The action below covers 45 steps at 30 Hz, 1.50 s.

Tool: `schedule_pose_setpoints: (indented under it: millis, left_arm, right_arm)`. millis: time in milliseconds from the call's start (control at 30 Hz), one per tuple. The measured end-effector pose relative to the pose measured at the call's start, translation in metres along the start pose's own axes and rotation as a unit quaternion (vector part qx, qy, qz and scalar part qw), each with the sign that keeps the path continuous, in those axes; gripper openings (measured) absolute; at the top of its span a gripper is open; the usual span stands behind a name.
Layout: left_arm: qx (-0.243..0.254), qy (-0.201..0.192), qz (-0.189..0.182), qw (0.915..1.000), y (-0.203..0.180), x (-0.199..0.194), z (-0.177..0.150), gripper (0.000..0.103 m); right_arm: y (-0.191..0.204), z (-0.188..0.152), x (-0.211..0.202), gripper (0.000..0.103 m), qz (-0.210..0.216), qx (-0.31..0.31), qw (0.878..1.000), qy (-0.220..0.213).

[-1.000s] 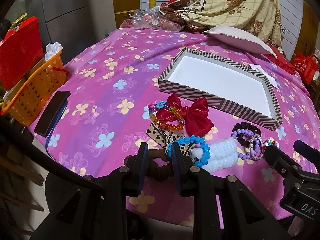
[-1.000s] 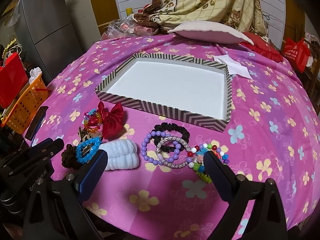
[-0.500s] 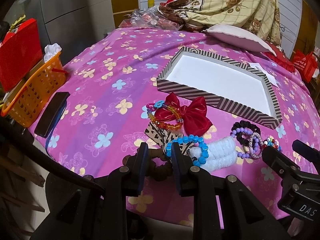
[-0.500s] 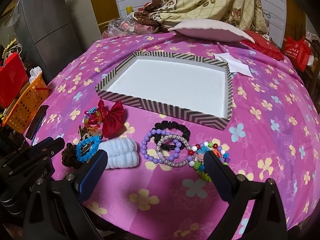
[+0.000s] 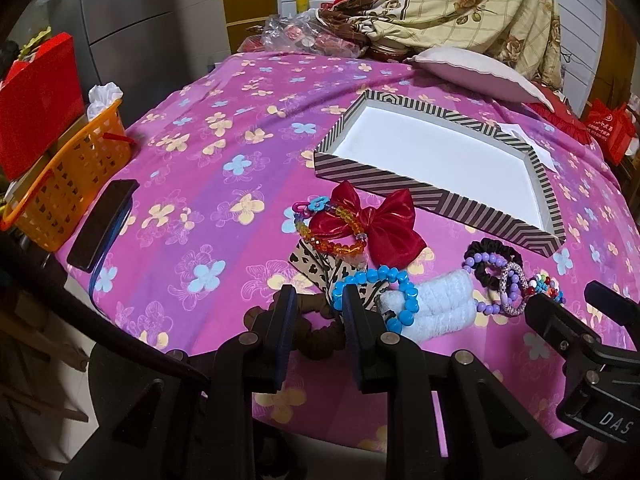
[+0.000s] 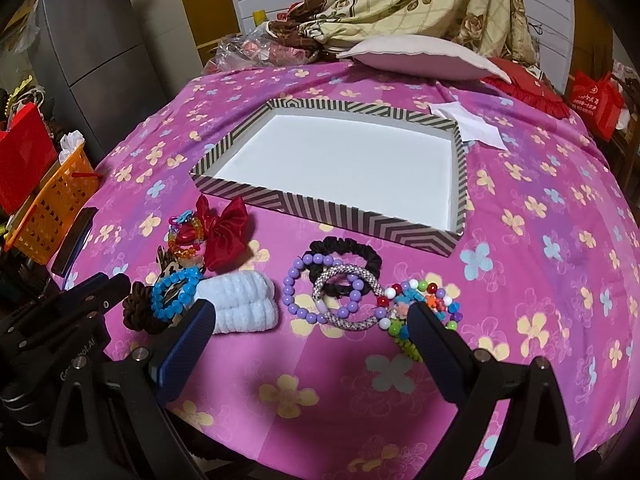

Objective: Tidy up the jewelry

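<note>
While you are holding both tools low at the near edge of the surface (image 6: 520, 208), your left gripper (image 5: 316, 312) is sitting with its jaws narrowed around the brown scrunchie (image 5: 316, 336); the fingers look close to it on both sides, but I cannot tell whether they are actually pinching it. Your right gripper (image 6: 308, 328) is hanging with its jaws spread wide and gripping nothing, the left finger lying by the white fuzzy scrunchie (image 6: 240, 300) and the right finger lying over the multicolored bead bracelet (image 6: 424, 304).

One striped tray (image 6: 340, 216) is lying farther back, its white floor bare. All the jewelry is lying outside it, in a row along its near side. Counting from the left, you are looking at one brown scrunchie, one blue bead bracelet (image 6: 176, 292) lying over one leopard-print bow (image 5: 316, 264), one orange bead bracelet (image 5: 332, 240) overlapping one red bow (image 5: 376, 232), and one white fuzzy scrunchie. To the right, one black scrunchie (image 6: 348, 256), one purple bead bracelet (image 6: 316, 292) and one silver rope bracelet (image 6: 352, 300) are overlapping, with the multicolored bracelet touching their right side.

One orange basket (image 5: 64, 184) and one dark phone (image 5: 104, 224) are sitting at the far left edge. One pale pillow (image 6: 424, 56) is lying beyond the tray.
</note>
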<state>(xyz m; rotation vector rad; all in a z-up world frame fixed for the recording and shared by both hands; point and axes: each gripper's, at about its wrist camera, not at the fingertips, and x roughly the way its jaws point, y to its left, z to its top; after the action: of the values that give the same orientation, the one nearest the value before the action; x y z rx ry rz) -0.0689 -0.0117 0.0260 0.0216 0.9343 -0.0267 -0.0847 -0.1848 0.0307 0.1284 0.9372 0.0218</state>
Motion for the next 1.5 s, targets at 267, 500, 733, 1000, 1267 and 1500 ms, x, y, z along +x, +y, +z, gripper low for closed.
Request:
schedule_pose_setpoints:
  millis: [267,500,733,1000,1267,1500]
  left_arm:
    - [0.001,0.001,0.000,1.0000,0.001,0.001,0.000,0.044]
    - [-0.004,0.009,-0.007,0.9999,0.004,0.003,0.001,0.044]
    - [-0.040,0.029,-0.022,0.9985,0.033,0.007,0.005,0.044]
    - [-0.091,0.060,-0.065,0.9919,0.070,0.018,0.006,0.045]
    - [-0.138,0.086,-0.097,0.9819,0.087,0.032,0.008,0.047]
    - [-0.123,0.101,-0.123,0.9796,0.085,0.034,0.004,0.048]
  right_arm:
    - [-0.001,-0.001,0.001,0.098,0.001,0.002,1.000,0.003]
    - [-0.002,-0.002,0.003,0.098,0.004,0.001,1.000,0.007]
    - [-0.004,-0.005,0.008,0.099,0.006,-0.001,1.000,0.014]
    - [0.008,-0.010,0.025,0.099,0.043,-0.035,0.998,0.032]
    - [0.025,-0.010,0.044,0.091,0.084,-0.064,0.993,0.047]
    - [0.025,-0.008,0.052,0.091,0.091,-0.062,0.993,0.049]
